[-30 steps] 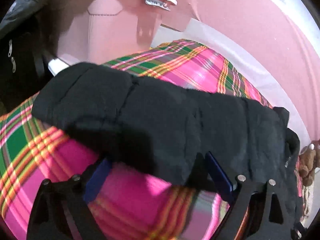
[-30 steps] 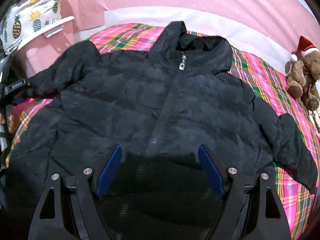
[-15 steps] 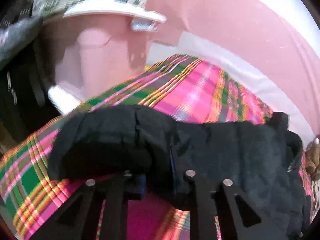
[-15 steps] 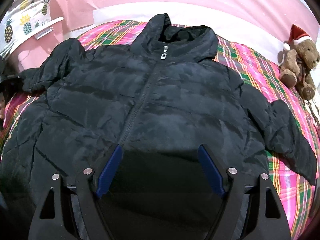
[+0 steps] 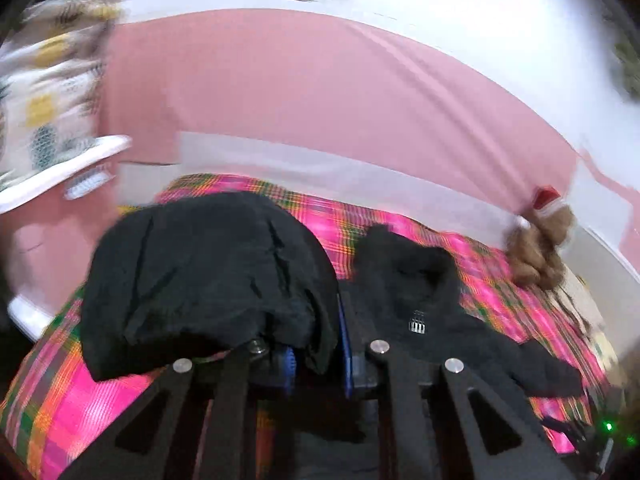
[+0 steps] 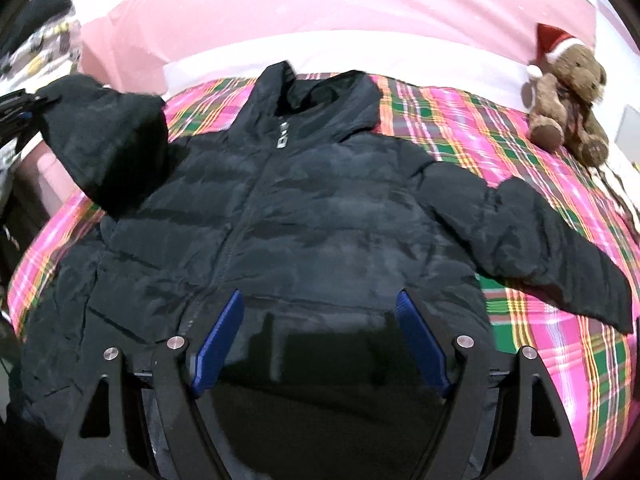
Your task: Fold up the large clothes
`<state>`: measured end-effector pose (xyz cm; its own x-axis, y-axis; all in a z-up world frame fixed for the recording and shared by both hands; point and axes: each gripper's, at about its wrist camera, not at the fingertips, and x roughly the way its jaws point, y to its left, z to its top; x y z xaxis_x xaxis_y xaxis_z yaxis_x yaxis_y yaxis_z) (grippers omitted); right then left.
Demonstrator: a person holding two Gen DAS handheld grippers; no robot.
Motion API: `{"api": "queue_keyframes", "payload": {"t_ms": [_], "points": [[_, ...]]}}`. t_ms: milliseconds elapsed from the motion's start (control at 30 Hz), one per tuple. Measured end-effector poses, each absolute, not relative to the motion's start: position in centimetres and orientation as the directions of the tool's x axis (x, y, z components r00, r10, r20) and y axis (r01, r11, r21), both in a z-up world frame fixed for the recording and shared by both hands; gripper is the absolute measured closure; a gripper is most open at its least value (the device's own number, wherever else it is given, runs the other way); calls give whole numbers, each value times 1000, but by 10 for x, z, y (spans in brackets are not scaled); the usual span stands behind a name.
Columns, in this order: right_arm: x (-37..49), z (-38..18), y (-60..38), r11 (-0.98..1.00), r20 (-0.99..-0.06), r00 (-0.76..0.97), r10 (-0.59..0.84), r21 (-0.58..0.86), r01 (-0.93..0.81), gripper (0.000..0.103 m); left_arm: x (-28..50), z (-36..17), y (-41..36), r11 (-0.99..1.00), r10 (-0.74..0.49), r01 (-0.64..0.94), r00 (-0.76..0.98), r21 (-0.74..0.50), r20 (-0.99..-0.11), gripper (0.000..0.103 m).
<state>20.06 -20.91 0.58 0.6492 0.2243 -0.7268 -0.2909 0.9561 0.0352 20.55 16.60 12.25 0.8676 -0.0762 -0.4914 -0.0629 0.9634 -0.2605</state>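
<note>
- Pinching the black puffer jacket (image 6: 304,216) sleeve (image 5: 208,272) in my left gripper (image 5: 316,360), raised, seemingly off the plaid bedspread (image 6: 460,120).
- My right gripper (image 6: 320,340) hovers spread wide above the hem.

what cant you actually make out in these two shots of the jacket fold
- Left wrist view: where the left gripper fingers meet the jacket sleeve; bunched fabric covers them.
- Left wrist view: the teddy bear and patterned fabric, smeared by motion blur.
- Right wrist view: the jacket hem, hidden behind the right gripper and cut off by the frame.
</note>
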Motion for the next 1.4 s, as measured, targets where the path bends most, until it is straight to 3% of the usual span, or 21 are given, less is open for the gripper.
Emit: {"api": "queue_keyframes", "payload": {"t_ms": [200, 367, 467, 700, 767, 967, 1167, 1267, 1400], "points": [[200, 1, -246, 964, -730, 639, 242, 105, -244, 25, 249, 93, 83, 949, -269, 132, 814, -287, -514, 81], [198, -6, -275, 970, -730, 641, 237, 140, -199, 25, 272, 59, 14, 905, -406, 242, 737, -350, -540, 40], [201, -10, -289, 973, -731, 643, 229, 158, -168, 25, 277, 42, -15, 873, -477, 295, 679, -388, -557, 26], [205, -11, -304, 974, -729, 647, 226, 183, -134, 25, 278, 34, -40, 817, -573, 352, 594, -458, -565, 18], [205, -8, -303, 974, -722, 654, 227, 182, -137, 25, 270, 43, -33, 800, -594, 370, 600, -473, -536, 9], [216, -1, -292, 966, -710, 656, 257, 217, -144, 25, 261, 63, -5, 809, -578, 371, 646, -456, -498, 8], [248, -13, -269, 959, -749, 599, 283, 223, -174, 26, 275, 49, 65, 928, -348, 188, 742, -321, -573, 9], [276, -28, -253, 960, -784, 555, 278, 205, -191, 43, 290, 30, 100, 963, -226, 78, 752, -256, -619, 10], [323, -56, -245, 971, -830, 511, 225, 149, -185, 47, 311, -14, 130, 960, -189, -27, 675, -280, -713, 21]]}}
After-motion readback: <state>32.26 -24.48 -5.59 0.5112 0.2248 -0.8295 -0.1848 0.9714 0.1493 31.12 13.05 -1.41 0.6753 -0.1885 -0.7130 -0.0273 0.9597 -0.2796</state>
